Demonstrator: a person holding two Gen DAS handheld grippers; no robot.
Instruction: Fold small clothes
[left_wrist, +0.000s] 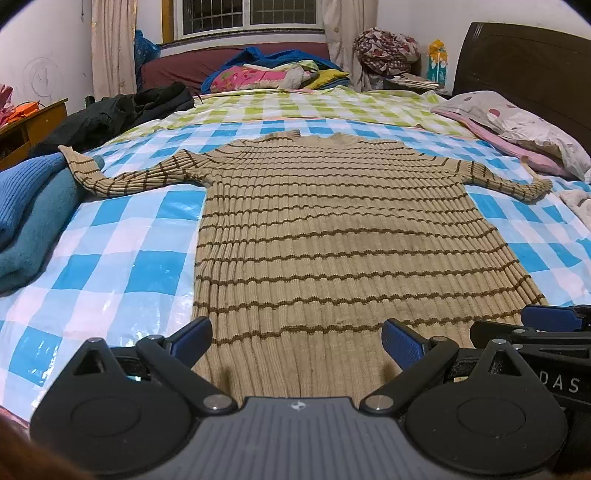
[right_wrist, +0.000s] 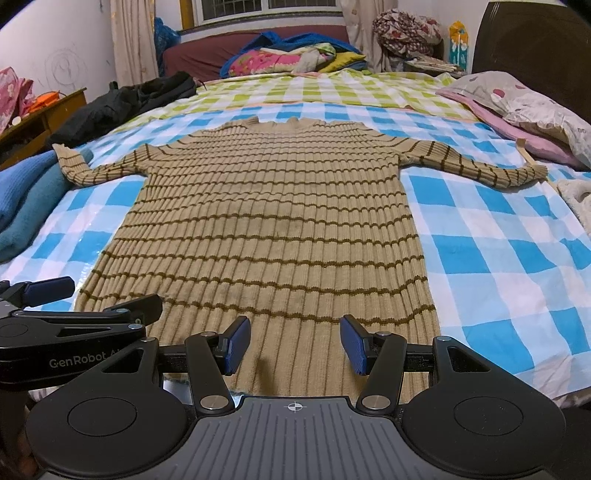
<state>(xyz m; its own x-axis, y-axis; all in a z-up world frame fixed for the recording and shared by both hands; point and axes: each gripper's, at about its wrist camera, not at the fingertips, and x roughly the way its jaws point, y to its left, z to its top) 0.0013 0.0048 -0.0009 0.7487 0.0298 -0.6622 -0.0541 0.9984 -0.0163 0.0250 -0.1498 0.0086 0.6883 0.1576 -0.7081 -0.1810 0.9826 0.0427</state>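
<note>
Looking along the left wrist view: the striped sweater (left_wrist: 314, 229) lies flat on the checked bed cover (left_wrist: 122, 266), front down or up cannot be told, collar away from the camera and both sleeves spread out sideways, a layout that judges as preparation for a first fold. The left gripper (left_wrist: 297, 341) sits low over the hem, jaws wide apart, nothing between them; its blue pads (left_wrist: 400, 345) straddle the left half of the hem, likely so a corner can be taken. The right gripper shows at the lower right edge, side by side with it. A pile of blue knitwear (left_wrist: 29, 218) sits under the left cuff, clear of the working area. Right wrist view: the right gripper (right_wrist: 295, 345) is also spread open and empty, hanging just above the hem's right half, pads (right_wrist: 354, 347) to either side of bare ribbing. The pillow (right_wrist: 517, 107) lies beyond the right sleeve, apart from it. No fold started yet, by appearance.
</note>
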